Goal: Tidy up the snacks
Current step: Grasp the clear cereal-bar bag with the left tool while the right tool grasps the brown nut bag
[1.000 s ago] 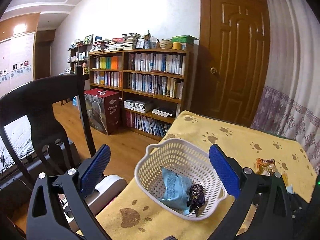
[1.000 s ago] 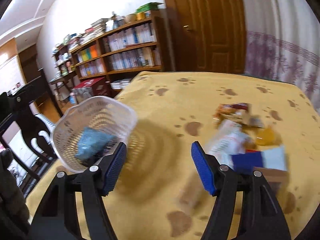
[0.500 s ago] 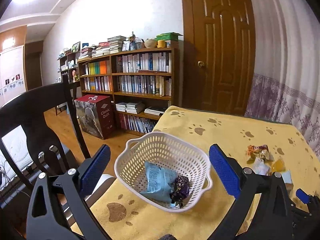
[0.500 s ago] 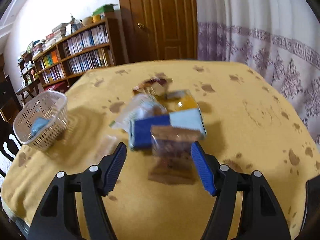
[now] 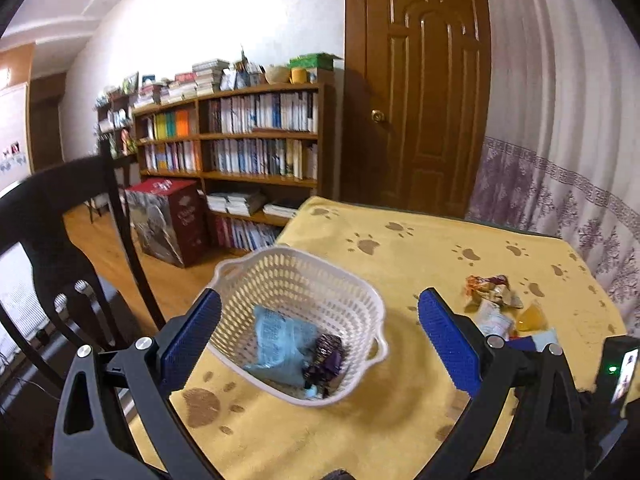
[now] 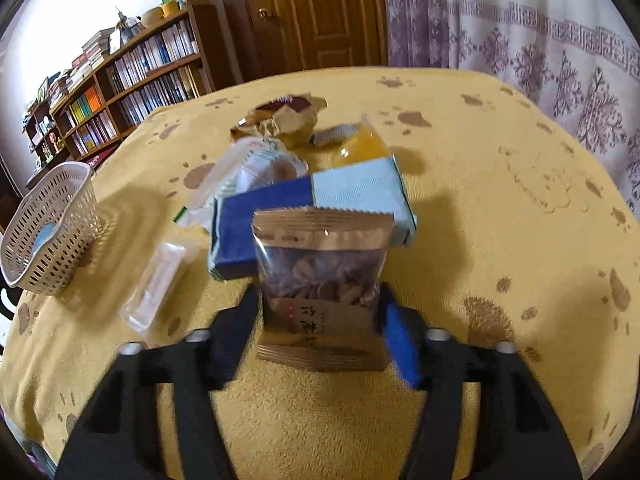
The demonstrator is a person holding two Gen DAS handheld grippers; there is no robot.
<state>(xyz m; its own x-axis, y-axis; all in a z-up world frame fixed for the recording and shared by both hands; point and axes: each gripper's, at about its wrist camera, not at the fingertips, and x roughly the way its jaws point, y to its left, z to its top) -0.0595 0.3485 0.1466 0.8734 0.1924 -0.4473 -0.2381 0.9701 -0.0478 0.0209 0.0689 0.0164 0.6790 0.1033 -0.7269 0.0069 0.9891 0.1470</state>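
Snacks (image 6: 320,200) on yellow paw-print tablecloth (image 6: 480,208), bookshelf (image 5: 248,148), wooden door (image 5: 420,92)

- The tablecloth (image 6: 460,208) is coloured yellow and printed with brown paw prints.
- The basket (image 5: 296,280) is white and perforated; a pale blue packet (image 5: 280,340) and a dark purple wrapper (image 5: 326,360) are seen inside.
- The snack pouch (image 6: 322,280) is bronze-brown with a clear window.
- The box (image 6: 312,208) is split into dark blue and light blue.
- The curtain (image 6: 520,40) is white with purple motifs.
- Blue pads (image 5: 450,344) are carried on black fingers.
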